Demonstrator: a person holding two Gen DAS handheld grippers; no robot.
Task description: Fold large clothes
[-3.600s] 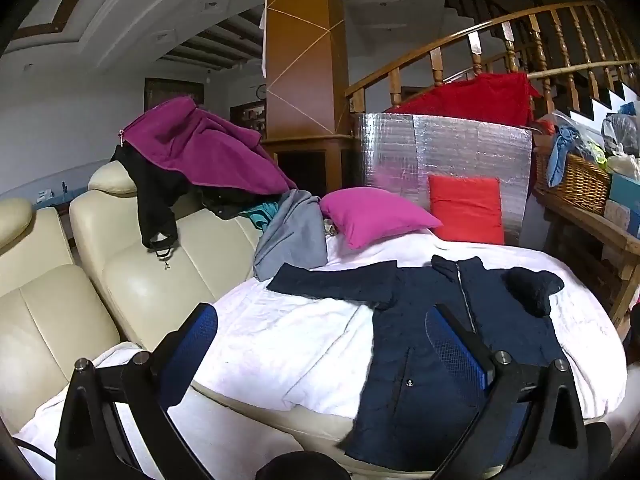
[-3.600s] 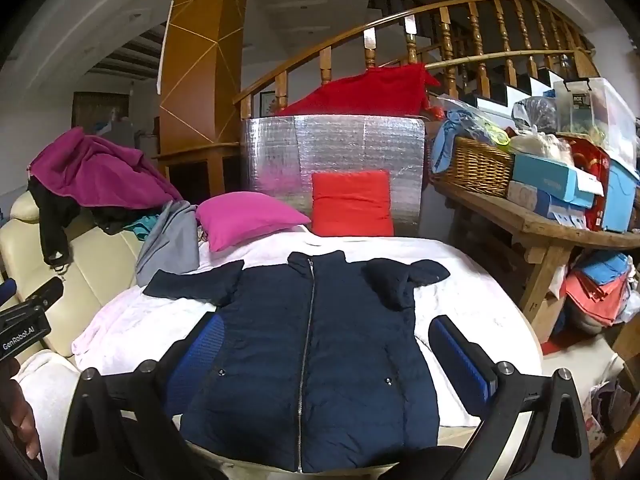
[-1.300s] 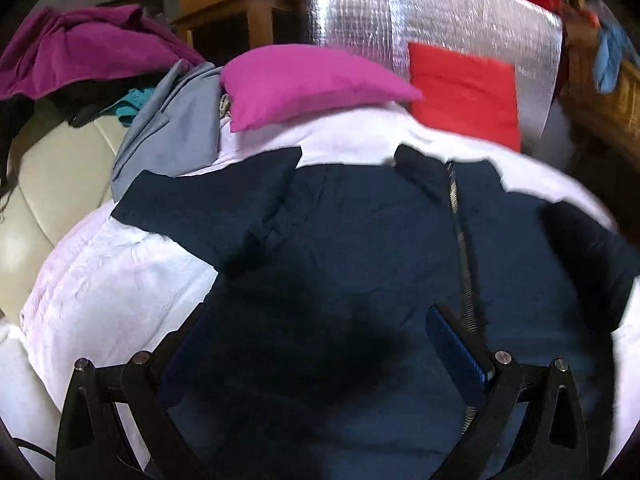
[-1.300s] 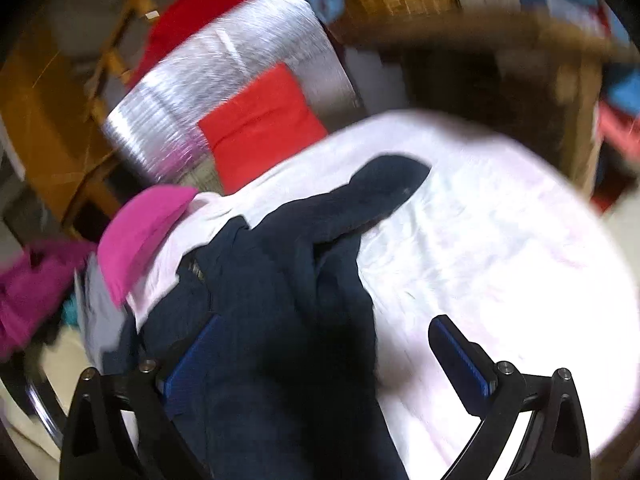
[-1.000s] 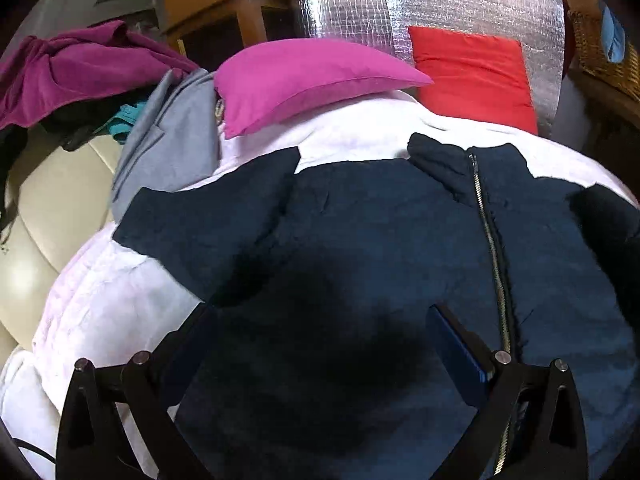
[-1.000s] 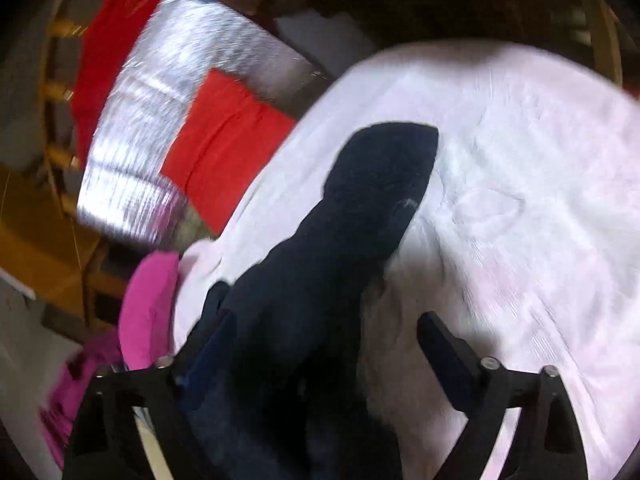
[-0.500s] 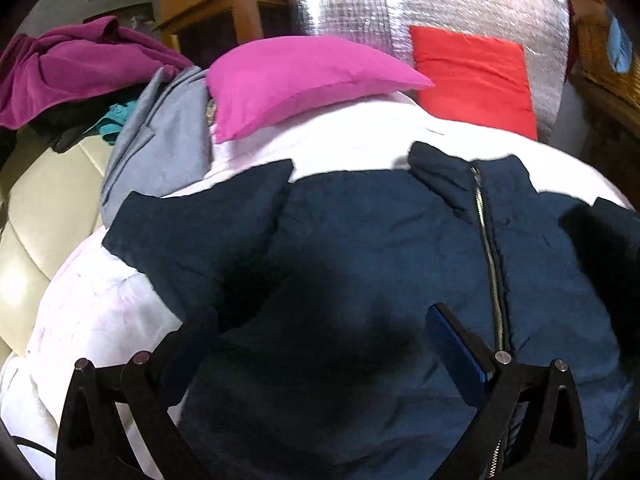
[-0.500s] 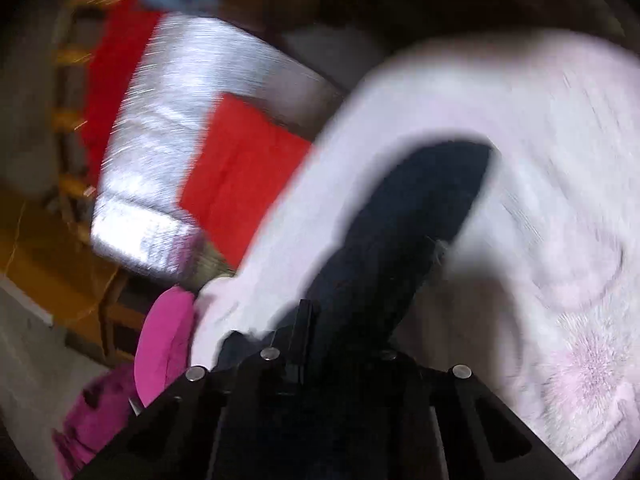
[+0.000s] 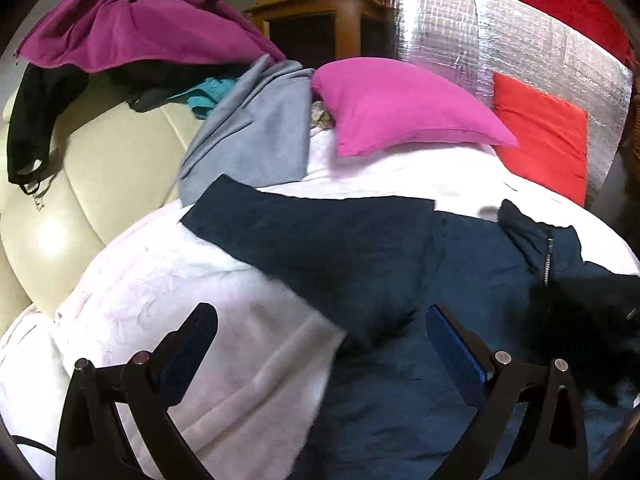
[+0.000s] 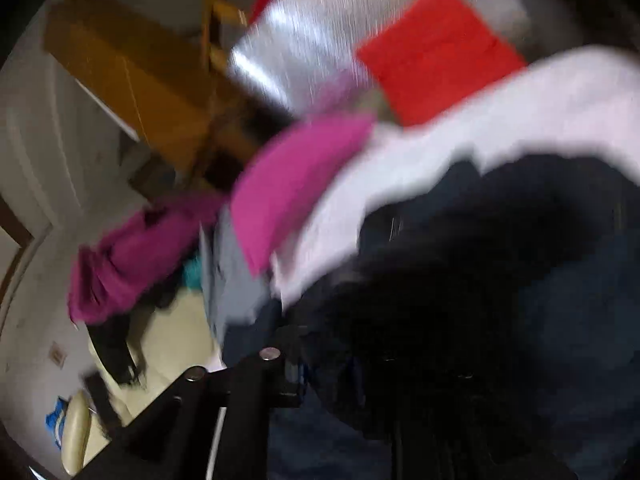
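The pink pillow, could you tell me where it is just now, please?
In the left wrist view the pink pillow lies at the top centre, on the white sheet between the grey garment and the red cushion.

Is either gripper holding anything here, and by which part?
Left gripper: nothing, jaws open above the navy jacket. Right gripper: jaws opening amid the jacket's sleeve; blur hides whether it is gripped.
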